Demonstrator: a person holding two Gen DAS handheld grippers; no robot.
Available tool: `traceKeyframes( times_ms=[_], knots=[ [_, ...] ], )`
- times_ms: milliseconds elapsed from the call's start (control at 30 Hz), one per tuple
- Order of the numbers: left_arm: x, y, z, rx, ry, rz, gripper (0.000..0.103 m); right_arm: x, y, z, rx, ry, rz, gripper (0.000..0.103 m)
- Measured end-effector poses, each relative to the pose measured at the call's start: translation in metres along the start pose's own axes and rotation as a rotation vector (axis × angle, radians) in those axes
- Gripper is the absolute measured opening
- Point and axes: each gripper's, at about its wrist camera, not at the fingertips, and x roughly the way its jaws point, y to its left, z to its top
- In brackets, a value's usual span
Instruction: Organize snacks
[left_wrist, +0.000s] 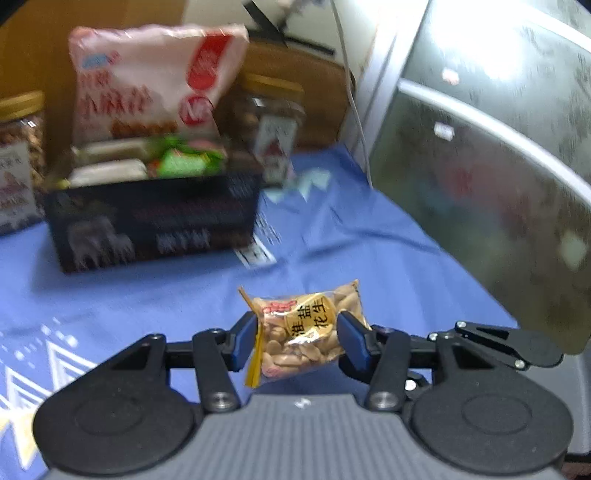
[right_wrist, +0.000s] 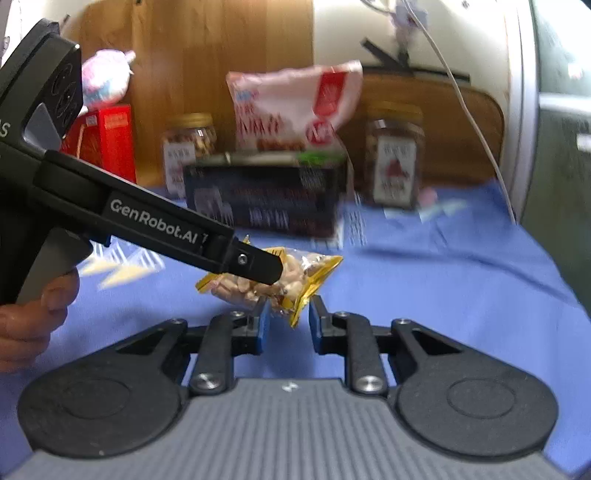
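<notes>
A small clear packet of peanuts (left_wrist: 306, 332) with a yellow sealed edge sits between the blue pads of my left gripper (left_wrist: 297, 325), which is shut on its two sides just above the blue tablecloth (left_wrist: 369, 240). In the right wrist view the same packet (right_wrist: 258, 284) hangs under a black left finger (right_wrist: 258, 262). Its yellow end (right_wrist: 306, 291) pokes between the pads of my right gripper (right_wrist: 288, 314), which stand narrowly apart with a sliver of gap. Behind stands a dark open box (left_wrist: 155, 218) (right_wrist: 266, 199) holding wrapped snacks.
A big pink snack bag (left_wrist: 147, 81) leans behind the box. Nut jars (left_wrist: 18, 147) (left_wrist: 273, 122) flank it. A red carton (right_wrist: 107, 140) is at far left, a grey cabinet (left_wrist: 480, 147) on the right. A hand (right_wrist: 29, 321) grips the left handle.
</notes>
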Motion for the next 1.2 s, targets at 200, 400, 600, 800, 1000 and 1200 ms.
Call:
traceKeyframes(
  times_ms=[200,400,600,800,1000,1200],
  knots=[
    [-0.015,0.025,0.038,-0.030,-0.095,0.048,0.047,0.023,0.004,0.044,-0.024,-0.100,0.034,0.023],
    [0.000,0.053,0.088,-0.046,-0.157,0.092,0.048,0.069,-0.006,0.082,-0.068,-0.149,0.022,0.023],
    [0.054,0.081,0.118,-0.067,-0.138,0.156,0.053,0.130,-0.026,0.097,-0.058,-0.100,-0.092,0.039],
    [0.059,0.099,0.113,-0.162,-0.143,0.147,0.053,0.106,-0.044,0.082,0.053,-0.130,-0.107,0.043],
    [0.017,0.081,0.093,-0.162,-0.189,0.155,0.061,0.065,-0.050,0.049,0.199,-0.099,-0.078,0.044],
    [-0.014,0.049,0.041,-0.144,-0.193,0.172,0.064,0.037,-0.048,0.016,0.315,-0.067,-0.112,0.048]
  ],
)
